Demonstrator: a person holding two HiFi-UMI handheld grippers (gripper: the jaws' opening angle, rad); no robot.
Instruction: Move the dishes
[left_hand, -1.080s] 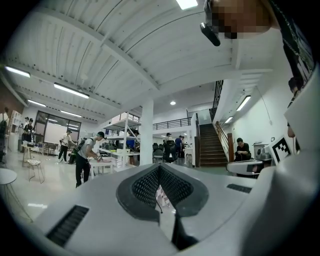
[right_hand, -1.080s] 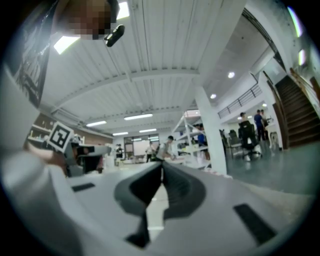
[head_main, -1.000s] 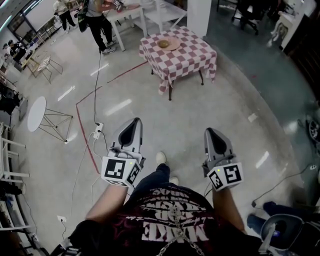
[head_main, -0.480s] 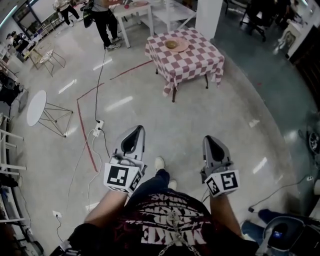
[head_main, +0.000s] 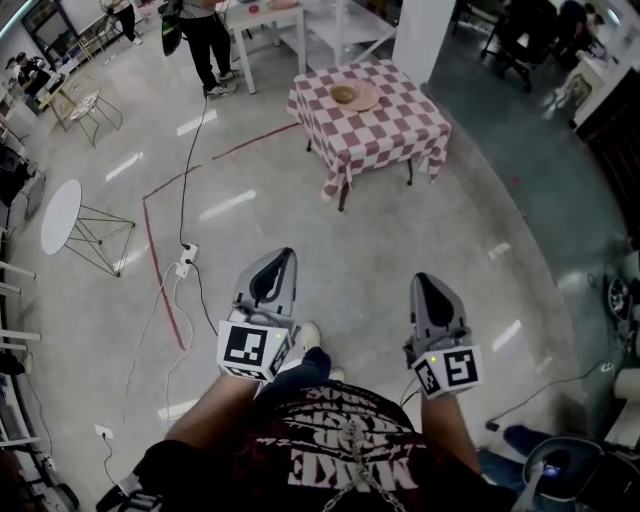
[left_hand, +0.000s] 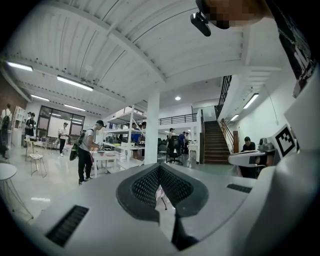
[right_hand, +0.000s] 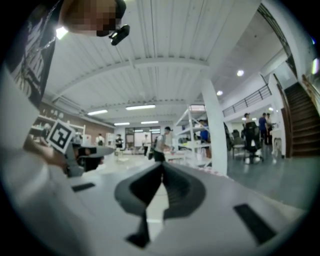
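Shifted since earlier: checked tabletop drawn slightly rightward in head view | left tongs clenched, empty | right tongs clenched, empty | tan round plate bearing small bowl, on tabletop, 12 o'clock, well apart, neither hand judged nearer | cloth soft, draped

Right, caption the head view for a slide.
Left gripper and right gripper, shut and empty, face a checked table bearing a plate.

Dark red lettered shirt; grey left gripper, right gripper, checker-marked cubes.
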